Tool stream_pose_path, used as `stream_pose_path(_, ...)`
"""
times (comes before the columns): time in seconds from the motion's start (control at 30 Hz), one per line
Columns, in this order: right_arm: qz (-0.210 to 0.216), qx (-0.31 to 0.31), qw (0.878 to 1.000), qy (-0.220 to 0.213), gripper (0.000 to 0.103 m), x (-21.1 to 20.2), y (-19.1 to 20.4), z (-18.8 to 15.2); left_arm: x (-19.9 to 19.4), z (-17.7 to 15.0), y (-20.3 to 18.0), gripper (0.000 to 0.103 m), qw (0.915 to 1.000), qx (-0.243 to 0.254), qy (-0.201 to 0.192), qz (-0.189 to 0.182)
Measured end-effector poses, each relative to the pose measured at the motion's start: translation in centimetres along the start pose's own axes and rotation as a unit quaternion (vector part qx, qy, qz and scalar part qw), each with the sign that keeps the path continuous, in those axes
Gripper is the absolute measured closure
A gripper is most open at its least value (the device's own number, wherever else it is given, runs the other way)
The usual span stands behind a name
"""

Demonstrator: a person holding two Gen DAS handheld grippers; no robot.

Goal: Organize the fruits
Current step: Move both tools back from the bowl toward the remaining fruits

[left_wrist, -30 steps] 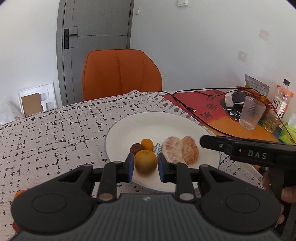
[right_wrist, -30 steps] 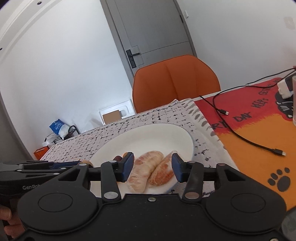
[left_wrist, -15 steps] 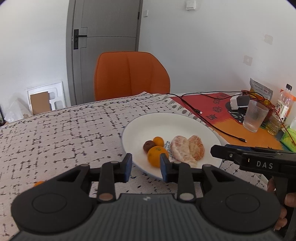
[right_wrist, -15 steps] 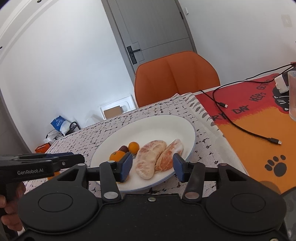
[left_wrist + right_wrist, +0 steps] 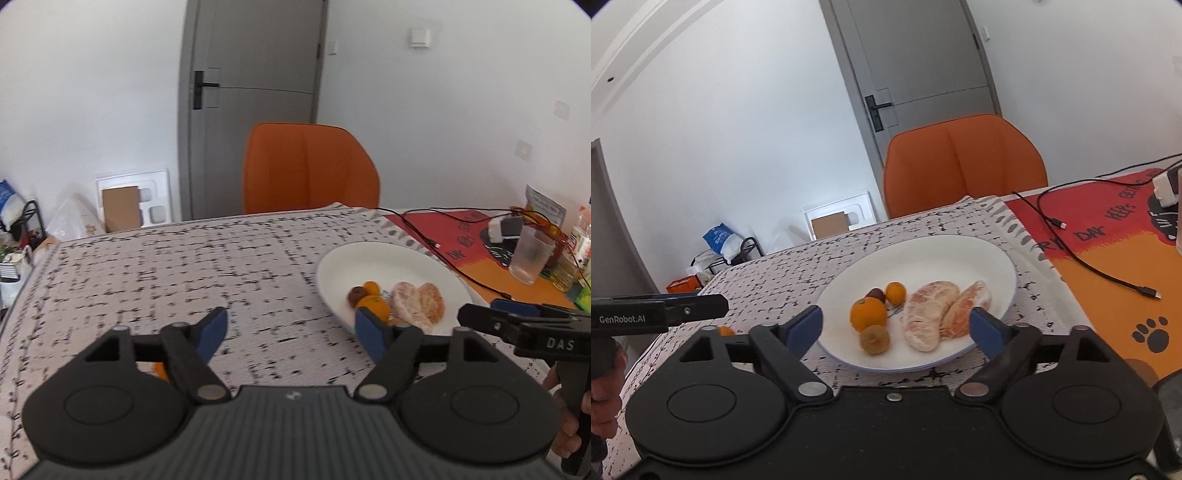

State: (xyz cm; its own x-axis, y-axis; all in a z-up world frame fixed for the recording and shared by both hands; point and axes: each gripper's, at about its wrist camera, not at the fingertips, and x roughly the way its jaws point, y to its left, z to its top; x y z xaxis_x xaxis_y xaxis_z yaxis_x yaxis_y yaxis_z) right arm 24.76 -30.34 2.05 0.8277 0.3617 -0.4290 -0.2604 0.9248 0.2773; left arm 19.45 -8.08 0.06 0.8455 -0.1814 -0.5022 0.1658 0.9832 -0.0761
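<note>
A: Your left gripper [image 5: 291, 334]?
B: Jaws just spread, nothing btwn them, only tablecloth [image 5: 184, 273]. Plate [image 5: 388, 258] sits at 2 o'clock.
A: Right gripper [image 5: 897, 326]?
B: Also just sprung wide, released, gripping nothing. Near rim of plate lies btwn the pads.
A: Fruit?
B: All on plate: big orange [image 5: 868, 314], brown fruit [image 5: 874, 339] at its 6, small orange [image 5: 895, 293] at 1, peeled segments [image 5: 929, 314] at 3.
</note>
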Motion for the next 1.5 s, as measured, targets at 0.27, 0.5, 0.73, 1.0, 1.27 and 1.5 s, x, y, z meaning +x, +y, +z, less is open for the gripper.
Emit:
stream_pose_path(0.27,0.014,-0.006,1.000,0.011,0.000,0.0,2.0,-0.3,-2.4,-1.0,1.6,0.009,0.9990,0.007,-0.020,0.040)
stream_pose_path(0.5,0.026,-0.023,0.999,0.018,0.000,-0.3,3.7,-0.6,-4.1,-2.0,3.0,0.007,0.9984,-0.004,-0.026,0.050)
stream_pose_path(0.73,0.040,-0.029,0.998,0.038,0.000,-0.2,5.0,-1.3,-5.1,-3.1,4.5,0.007,0.9982,-0.023,-0.020,0.051)
stream_pose_path(1.0,0.056,-0.040,0.996,0.059,0.000,-0.2,6.8,-2.4,-6.5,-4.1,6.8,0.007,0.9961,-0.063,-0.022,0.058)
stream_pose_path(1.27,0.066,-0.071,0.993,0.066,0.002,0.0,8.7,-2.9,-7.3,-5.1,7.9,0.009,0.9953,-0.071,-0.022,0.062)
stream_pose_path(1.5,0.078,-0.076,0.991,0.080,0.011,0.5,9.7,-3.4,-7.6,-6.0,8.7,0.014,0.9953,-0.073,-0.021,0.060)
